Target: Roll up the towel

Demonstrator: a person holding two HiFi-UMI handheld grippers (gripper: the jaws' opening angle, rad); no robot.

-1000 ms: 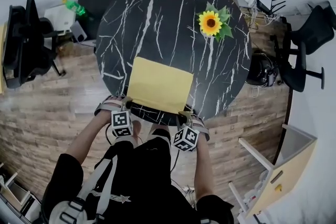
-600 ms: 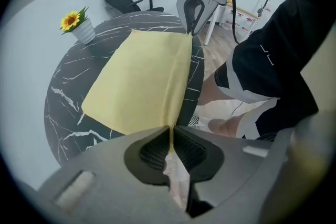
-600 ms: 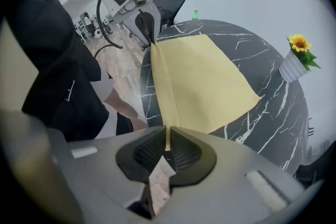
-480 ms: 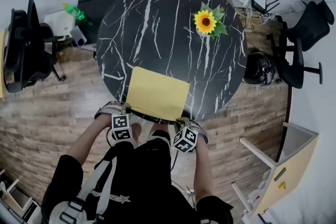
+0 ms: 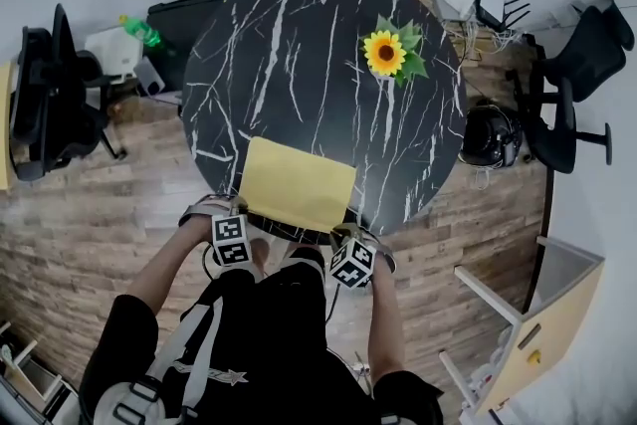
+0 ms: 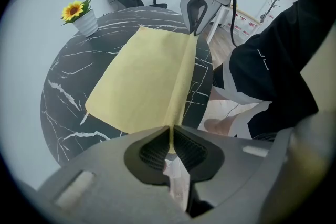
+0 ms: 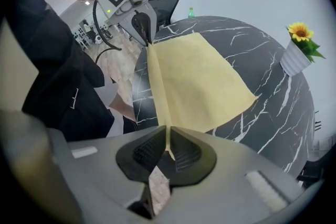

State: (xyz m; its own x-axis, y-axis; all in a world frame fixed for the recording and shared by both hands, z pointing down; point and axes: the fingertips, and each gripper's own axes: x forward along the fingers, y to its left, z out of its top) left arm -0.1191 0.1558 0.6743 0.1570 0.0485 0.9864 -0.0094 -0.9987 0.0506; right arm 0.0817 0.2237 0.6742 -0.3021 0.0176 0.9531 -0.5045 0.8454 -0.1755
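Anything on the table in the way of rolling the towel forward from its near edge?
Nothing visible. The left gripper and right gripper are both shut on the near edge of the towel, and nothing lies on it. The sunflower pot stands well beyond the far edge, off to the right on the table.

The towel [image 5: 297, 184] is plain pale yellow. The table [image 5: 299, 55] under it is black with white marble veins. On the table, the sunflower [image 5: 384, 52] is yellow with green leaves, in a white pot [image 6: 86, 23]. The floor [image 5: 100, 204] round the table is brown planks. The left gripper [image 6: 170, 136] and right gripper [image 7: 167, 147] are grey with black pads [image 6: 152, 150]. Their cubes [image 5: 231, 239] are white with black squares.
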